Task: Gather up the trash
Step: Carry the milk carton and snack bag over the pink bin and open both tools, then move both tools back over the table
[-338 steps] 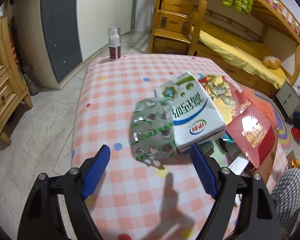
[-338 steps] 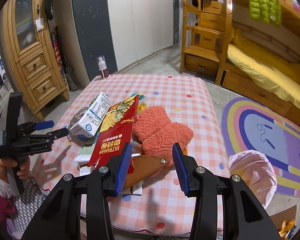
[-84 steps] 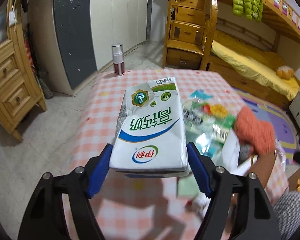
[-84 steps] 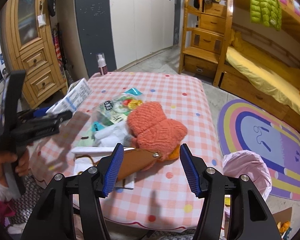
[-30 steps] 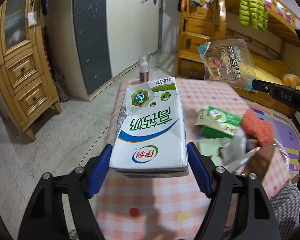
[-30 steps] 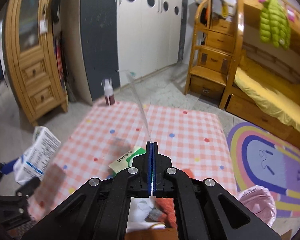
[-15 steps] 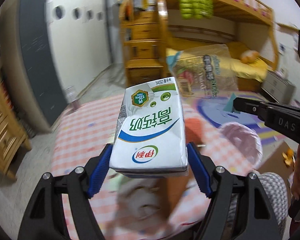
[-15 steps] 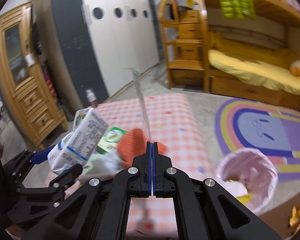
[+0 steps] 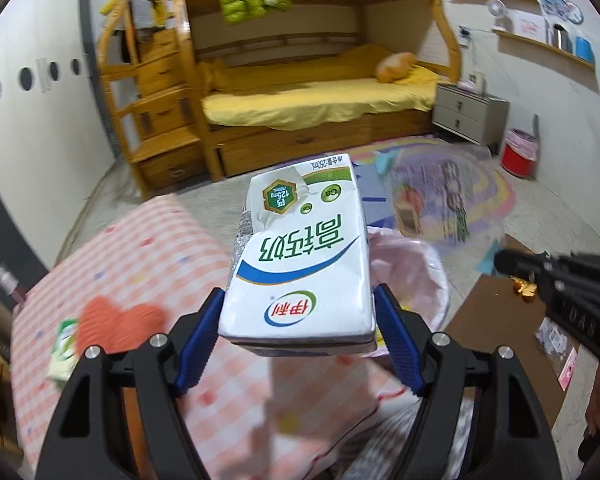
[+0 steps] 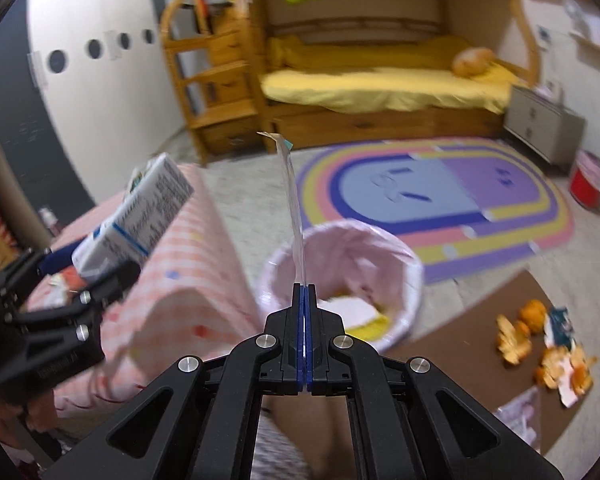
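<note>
My left gripper (image 9: pixel 298 336) is shut on a white and green milk carton (image 9: pixel 300 260) and holds it in the air beside the table, above the near rim of a bin lined with a pink bag (image 9: pixel 420 272). The carton also shows in the right wrist view (image 10: pixel 140 216). My right gripper (image 10: pixel 304 292) is shut on a clear plastic snack bag (image 10: pixel 294 208), seen edge-on, over the pink-lined bin (image 10: pixel 340 256). The same bag hangs blurred in the left wrist view (image 9: pixel 428 204). The bin holds some scraps.
The pink checked table (image 9: pixel 140 256) is at the left with an orange knit item (image 9: pixel 116 320) and a small green carton (image 9: pixel 64 344). Orange peels and wrappers (image 10: pixel 540 344) lie on brown cardboard on the floor. A rainbow rug (image 10: pixel 440 196) and bunk bed (image 10: pixel 380 80) lie beyond.
Both grippers have swung right, away from the table and towards the pink-lined bin, still holding the carton and the plastic bag. The bin is now close below them.
</note>
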Motion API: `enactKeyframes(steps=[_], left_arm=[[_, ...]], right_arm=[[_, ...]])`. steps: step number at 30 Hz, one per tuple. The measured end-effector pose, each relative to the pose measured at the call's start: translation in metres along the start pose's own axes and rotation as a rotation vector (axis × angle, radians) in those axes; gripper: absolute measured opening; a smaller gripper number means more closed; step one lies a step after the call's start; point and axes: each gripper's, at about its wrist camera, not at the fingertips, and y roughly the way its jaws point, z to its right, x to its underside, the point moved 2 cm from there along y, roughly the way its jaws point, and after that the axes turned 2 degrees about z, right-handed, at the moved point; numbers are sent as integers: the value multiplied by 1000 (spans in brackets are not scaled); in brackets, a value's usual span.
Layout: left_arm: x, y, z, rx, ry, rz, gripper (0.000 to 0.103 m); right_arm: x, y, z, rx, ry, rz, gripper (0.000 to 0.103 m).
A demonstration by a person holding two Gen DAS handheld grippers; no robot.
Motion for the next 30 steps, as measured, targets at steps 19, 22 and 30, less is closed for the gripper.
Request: enactKeyframes(steps=[19,22,30], left_arm=[[-31,35,-13,4,-60,-17,88],[-21,15,-34,-41,-101,-10,88],[1,-36,-72,-123,-160,-4,88]], right_arm=[[-8,75,57,68,100,-107,30],[-10,50,54,49,106,-71,30],[-16,7,9,-25,31,-12,30]])
